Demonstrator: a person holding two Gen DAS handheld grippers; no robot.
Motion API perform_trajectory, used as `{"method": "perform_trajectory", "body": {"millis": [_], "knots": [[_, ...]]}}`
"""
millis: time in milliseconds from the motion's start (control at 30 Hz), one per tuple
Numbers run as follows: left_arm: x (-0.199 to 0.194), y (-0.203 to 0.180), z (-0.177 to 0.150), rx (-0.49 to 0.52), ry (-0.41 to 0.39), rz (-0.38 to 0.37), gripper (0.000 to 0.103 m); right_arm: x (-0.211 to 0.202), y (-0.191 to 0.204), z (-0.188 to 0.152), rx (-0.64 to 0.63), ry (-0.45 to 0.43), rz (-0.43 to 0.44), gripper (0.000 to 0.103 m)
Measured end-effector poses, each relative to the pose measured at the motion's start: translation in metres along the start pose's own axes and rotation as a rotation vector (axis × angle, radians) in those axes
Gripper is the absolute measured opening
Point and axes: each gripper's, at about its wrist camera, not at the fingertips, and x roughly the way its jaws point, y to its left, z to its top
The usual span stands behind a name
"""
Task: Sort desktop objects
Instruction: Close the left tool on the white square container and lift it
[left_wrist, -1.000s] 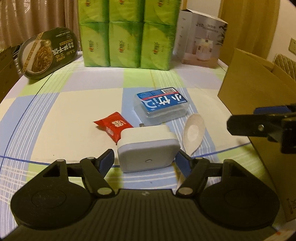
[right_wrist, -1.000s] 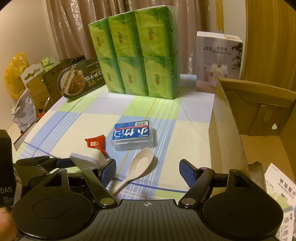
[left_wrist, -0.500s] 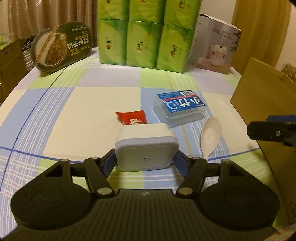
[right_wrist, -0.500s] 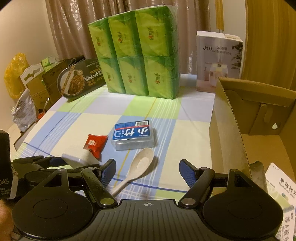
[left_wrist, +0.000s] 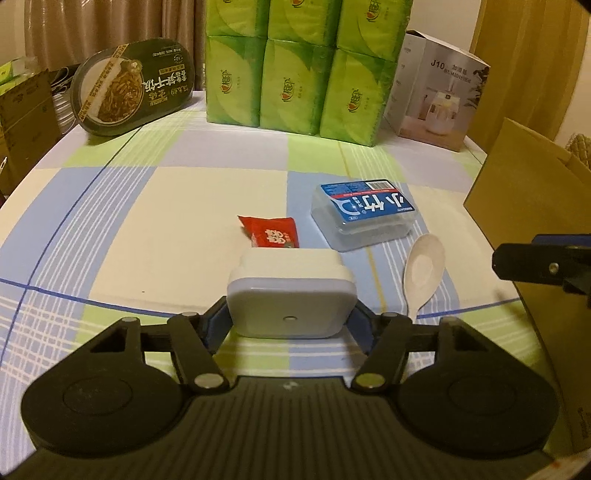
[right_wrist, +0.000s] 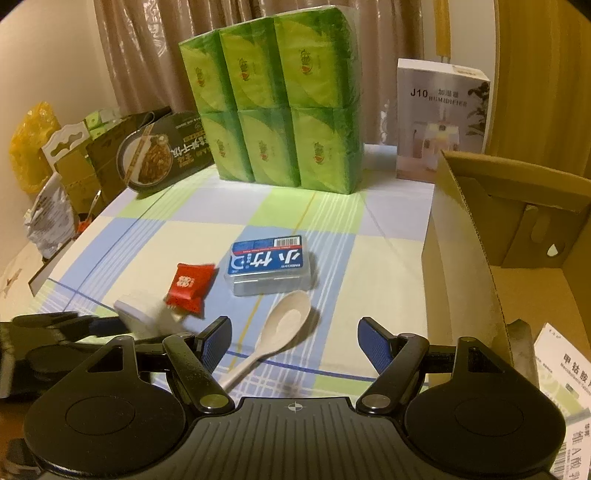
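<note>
left wrist view: the left gripper (left_wrist: 290, 323) has just been closing and its pads now pinch the white box (left_wrist: 291, 295) at 6 o'clock, red packet (left_wrist: 271, 236) just behind it. right wrist view: the right gripper (right_wrist: 293, 339) is spread and empty above the spoon (right_wrist: 277, 332); carton (right_wrist: 476, 266) at 3 o'clock. the step seems to be grasping; next it needs a lift toward the carton.

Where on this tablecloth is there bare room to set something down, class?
Free: the wide stretch left of the red sachet, reaching back to the noodle bowl; also the strip before the green tissue packs. Crowded: around the floss box, spoon and white night light.
</note>
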Motion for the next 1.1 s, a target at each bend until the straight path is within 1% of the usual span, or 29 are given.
{"method": "perform_trajectory", "body": {"millis": [167, 300, 433, 600, 700, 767, 900, 1000, 1067, 1100], "knots": [[-0.019, 0.012, -0.009, 0.053, 0.037, -0.007, 0.061, 0.003, 0.002, -0.001, -0.002, 0.007, 0.000, 0.073], [-0.024, 0.022, -0.013, 0.081, 0.036, 0.005, 0.061, 0.005, 0.007, 0.000, -0.010, 0.006, 0.005, 0.073], [-0.020, 0.026, -0.015, 0.057, 0.034, -0.007, 0.061, 0.008, 0.011, -0.001, -0.018, 0.012, 0.003, 0.073], [-0.019, 0.024, -0.018, 0.028, 0.024, 0.000, 0.062, 0.013, 0.012, -0.003, -0.021, 0.024, -0.003, 0.073], [-0.020, 0.026, -0.024, -0.001, 0.036, 0.006, 0.070, 0.015, 0.015, -0.002, -0.023, 0.024, 0.002, 0.073], [-0.023, 0.028, -0.028, -0.022, 0.029, 0.007, 0.070, 0.016, 0.018, -0.001, -0.026, 0.022, 0.006, 0.073], [-0.025, 0.027, -0.030, 0.002, 0.013, 0.014, 0.070, 0.018, 0.021, -0.001, -0.034, 0.026, 0.007, 0.073], [-0.024, 0.028, -0.026, 0.000, -0.008, 0.014, 0.072, 0.021, 0.019, -0.003, -0.031, 0.033, -0.001, 0.073], [-0.023, 0.028, -0.024, -0.004, -0.015, 0.007, 0.071, 0.022, 0.017, -0.003, -0.027, 0.035, -0.006, 0.073], [-0.023, 0.027, -0.023, -0.003, -0.017, 0.001, 0.069, 0.024, 0.016, -0.003, -0.026, 0.037, -0.008, 0.073]]}}
